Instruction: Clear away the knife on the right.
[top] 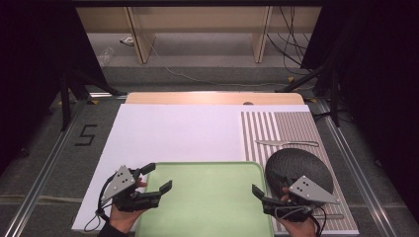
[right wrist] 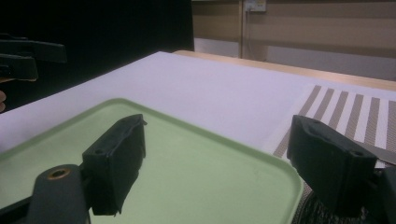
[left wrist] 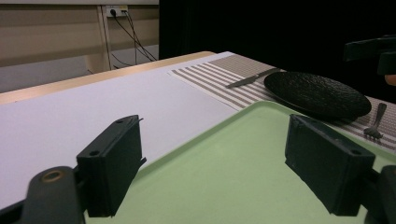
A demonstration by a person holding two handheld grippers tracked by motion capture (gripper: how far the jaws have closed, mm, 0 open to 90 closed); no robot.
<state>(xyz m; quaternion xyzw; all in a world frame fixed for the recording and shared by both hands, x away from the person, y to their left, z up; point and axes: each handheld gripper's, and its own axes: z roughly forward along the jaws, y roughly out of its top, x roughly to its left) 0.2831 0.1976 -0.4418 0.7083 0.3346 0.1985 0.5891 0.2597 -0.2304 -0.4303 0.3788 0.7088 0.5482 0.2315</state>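
1. White surface (top: 173,133) carrying everything, spreading beyond the tray.
2. Green tray (top: 207,197) at the near edge, bare, flat.
3. Striped mat (top: 286,126) just right of the tray, bearing a black plate (top: 299,168), knife (top: 286,143) and fork (left wrist: 376,122).
4. Left tongs (top: 159,177) spread, straddling the tray's left rim.
5. Right tongs (top: 262,185) spread over the tray's right rim, nothing pinched.

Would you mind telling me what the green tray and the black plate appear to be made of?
The green tray looks like moulded plastic: uniform pale green, smooth matte face, rounded raised rim. The black plate seems to be ceramic or stoneware, perhaps melamine: its dark surface is pebbled and only faintly glossy.
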